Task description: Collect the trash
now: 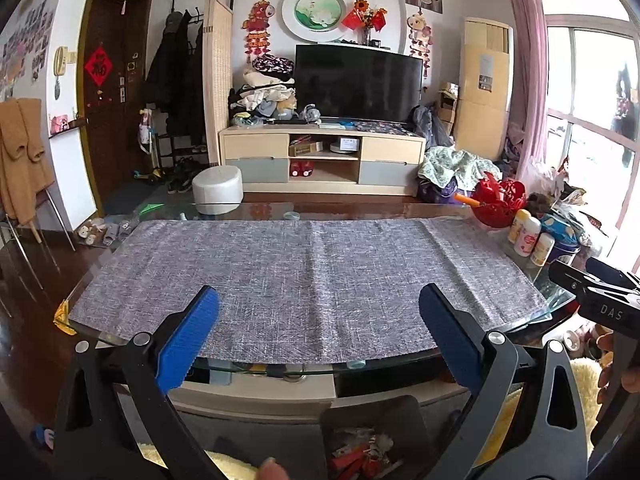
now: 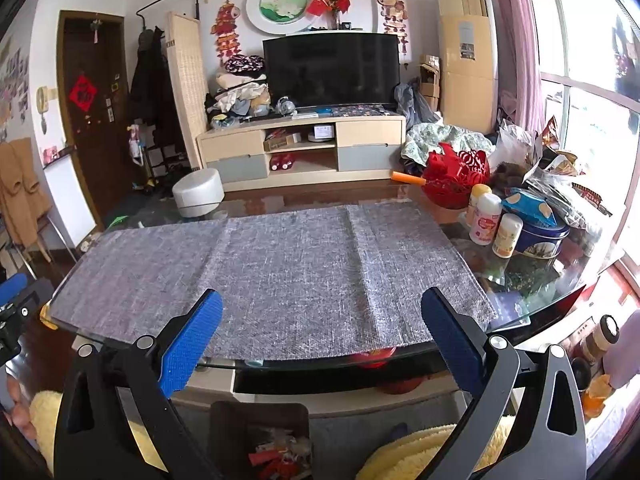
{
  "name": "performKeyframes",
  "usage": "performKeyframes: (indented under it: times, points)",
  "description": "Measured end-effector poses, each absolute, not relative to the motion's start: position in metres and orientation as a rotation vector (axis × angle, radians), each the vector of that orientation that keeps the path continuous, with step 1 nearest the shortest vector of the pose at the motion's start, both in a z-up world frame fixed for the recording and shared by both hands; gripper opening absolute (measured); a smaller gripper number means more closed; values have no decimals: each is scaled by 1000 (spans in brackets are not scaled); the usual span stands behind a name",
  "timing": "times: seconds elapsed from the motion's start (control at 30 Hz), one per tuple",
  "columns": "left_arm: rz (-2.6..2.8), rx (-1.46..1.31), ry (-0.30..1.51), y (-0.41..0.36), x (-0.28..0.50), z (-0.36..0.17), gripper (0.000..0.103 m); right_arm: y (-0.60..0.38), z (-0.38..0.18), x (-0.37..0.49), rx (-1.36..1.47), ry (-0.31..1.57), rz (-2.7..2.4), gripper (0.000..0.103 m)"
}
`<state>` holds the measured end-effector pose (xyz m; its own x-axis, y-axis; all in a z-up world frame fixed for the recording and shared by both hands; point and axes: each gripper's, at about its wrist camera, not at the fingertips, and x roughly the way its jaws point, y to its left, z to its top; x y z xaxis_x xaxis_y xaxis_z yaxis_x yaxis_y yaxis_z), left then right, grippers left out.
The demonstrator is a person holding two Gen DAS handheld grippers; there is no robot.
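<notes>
Hovering, both empty: left gripper (image 1: 319, 336) and right gripper (image 2: 322, 338) spread wide | grey mat (image 1: 304, 276) bare | risk: knocking bottles (image 2: 486, 220) beside mat | bin (image 2: 260, 440) below mat holds scraps

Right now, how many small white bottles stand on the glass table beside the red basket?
3, clustered at the table's right end next to the red basket: the yellow-capped bottle nearest the basket, the pink-labelled bottle in front of it, and the pale-labelled bottle against the blue tin. More may hide behind the bags.

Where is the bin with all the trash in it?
The dark trash bin sits on the floor below the near edge of the glass table, low between the open fingers in both wrist views, with red scraps inside.
</notes>
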<state>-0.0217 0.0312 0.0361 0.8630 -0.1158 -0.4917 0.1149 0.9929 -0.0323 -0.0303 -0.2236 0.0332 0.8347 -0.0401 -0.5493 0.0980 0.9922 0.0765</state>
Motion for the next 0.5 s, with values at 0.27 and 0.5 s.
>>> performKeyframes:
  times: [0.27, 0.5]
  points:
    - [-147, -45, 536, 36, -17, 33, 95, -225, 30, -30, 107, 581, -81, 100]
    - [-150, -55, 525, 39, -18, 31, 95, -227, 27, -26, 106, 597, -78, 100]
